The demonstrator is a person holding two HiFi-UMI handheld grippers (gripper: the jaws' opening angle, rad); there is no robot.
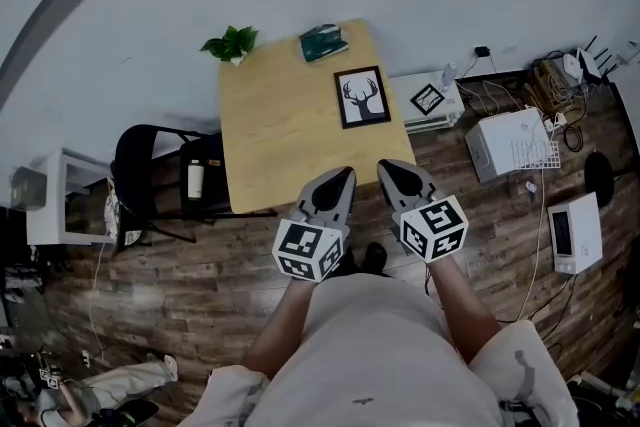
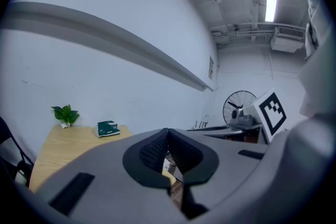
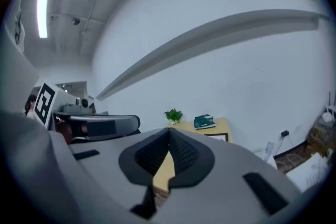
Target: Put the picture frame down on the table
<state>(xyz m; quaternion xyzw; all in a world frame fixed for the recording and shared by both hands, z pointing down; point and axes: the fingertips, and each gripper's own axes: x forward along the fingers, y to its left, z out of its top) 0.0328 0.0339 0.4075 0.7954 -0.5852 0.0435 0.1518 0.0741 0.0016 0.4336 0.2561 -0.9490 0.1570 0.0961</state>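
Note:
The picture frame (image 1: 362, 97), black-edged with a deer-head print, lies flat on the right side of the wooden table (image 1: 280, 130). Its edge shows in the right gripper view as the frame (image 3: 216, 137) on the table (image 3: 189, 127). My left gripper (image 1: 347, 177) and right gripper (image 1: 383, 169) hover side by side at the table's near edge, both shut and holding nothing. In the left gripper view the jaw tips (image 2: 167, 132) meet; in the right gripper view they (image 3: 169, 130) meet too.
A small potted plant (image 1: 231, 44) and a green book (image 1: 323, 42) sit at the table's far edge. A black chair (image 1: 160, 177) stands left of the table. White boxes and appliances (image 1: 510, 143) lie on the floor at right, with cables. A fan (image 2: 239, 106) shows in the left gripper view.

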